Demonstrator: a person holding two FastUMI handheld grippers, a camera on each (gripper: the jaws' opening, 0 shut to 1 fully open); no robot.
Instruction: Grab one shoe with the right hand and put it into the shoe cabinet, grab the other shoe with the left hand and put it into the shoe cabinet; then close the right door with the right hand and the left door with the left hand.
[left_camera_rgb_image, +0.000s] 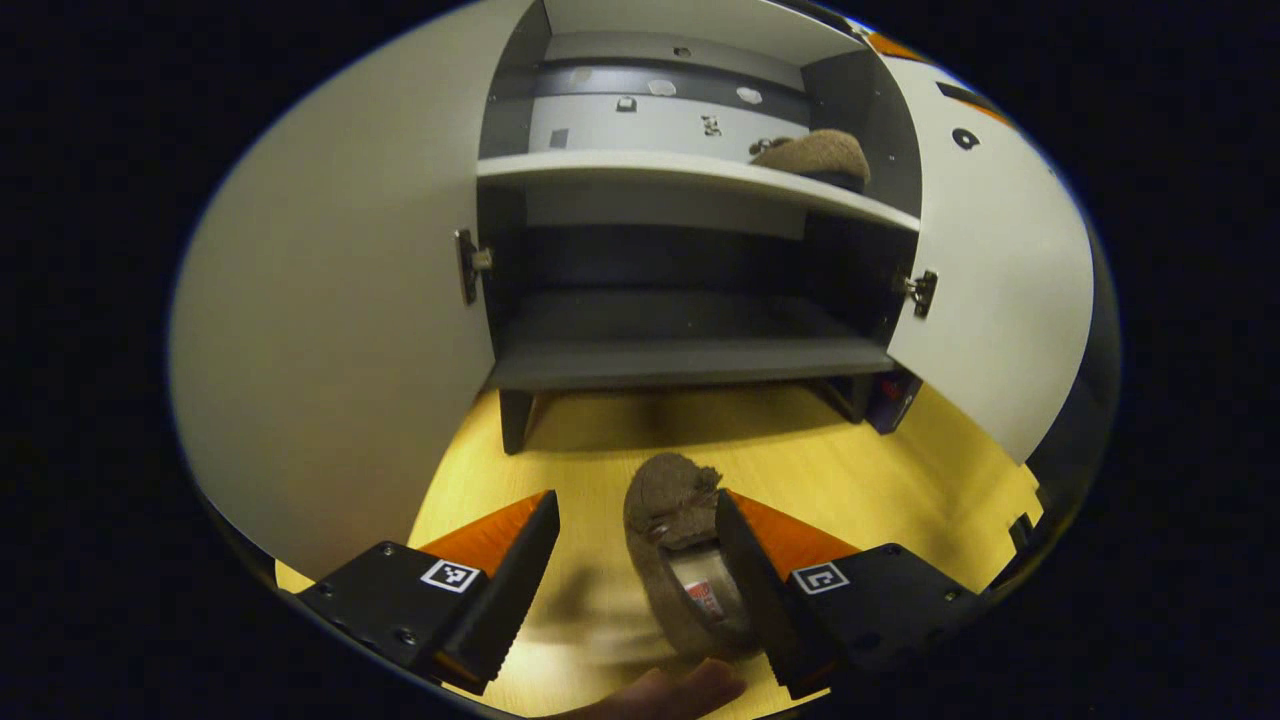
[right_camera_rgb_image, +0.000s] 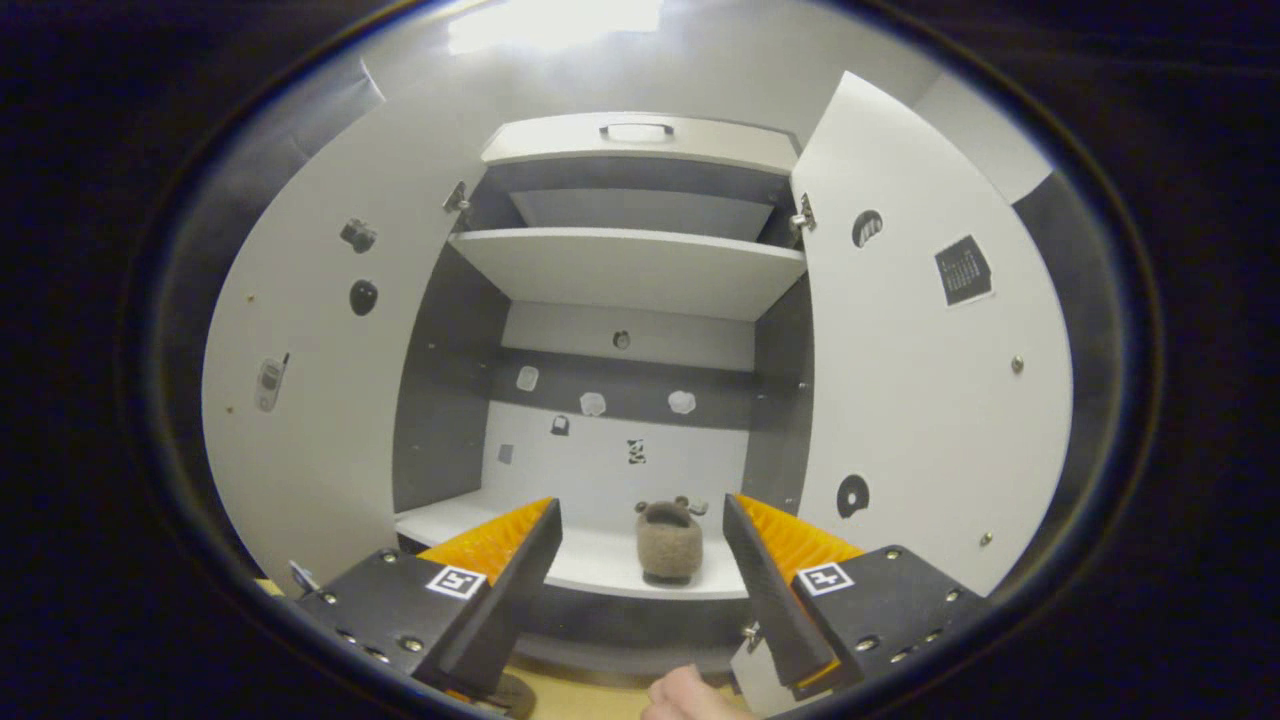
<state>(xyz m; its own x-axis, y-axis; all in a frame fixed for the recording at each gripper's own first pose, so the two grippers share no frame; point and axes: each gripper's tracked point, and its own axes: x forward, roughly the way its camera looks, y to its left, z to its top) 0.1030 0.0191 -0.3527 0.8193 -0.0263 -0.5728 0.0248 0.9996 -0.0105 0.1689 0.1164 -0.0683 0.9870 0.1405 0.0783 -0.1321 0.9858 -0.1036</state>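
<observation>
On the yellow floor (left_camera_rgb_image: 900, 480) in front of the shoe cabinet (left_camera_rgb_image: 690, 360) lies a brown shoe (left_camera_rgb_image: 665, 540), toe pointing toward the cabinet; in the left gripper view the left gripper (left_camera_rgb_image: 637, 560) hangs over it, fingers spread, the right-hand finger just beside the shoe's edge. The other shoe (right_camera_rgb_image: 668, 540) sits on the middle shelf (right_camera_rgb_image: 600, 560), toward its right end. The right gripper (right_camera_rgb_image: 640, 565) faces that shelf, fingers spread and apart from the shoe. The left door (right_camera_rgb_image: 300, 420) and right door (right_camera_rgb_image: 930, 400) stand open.
</observation>
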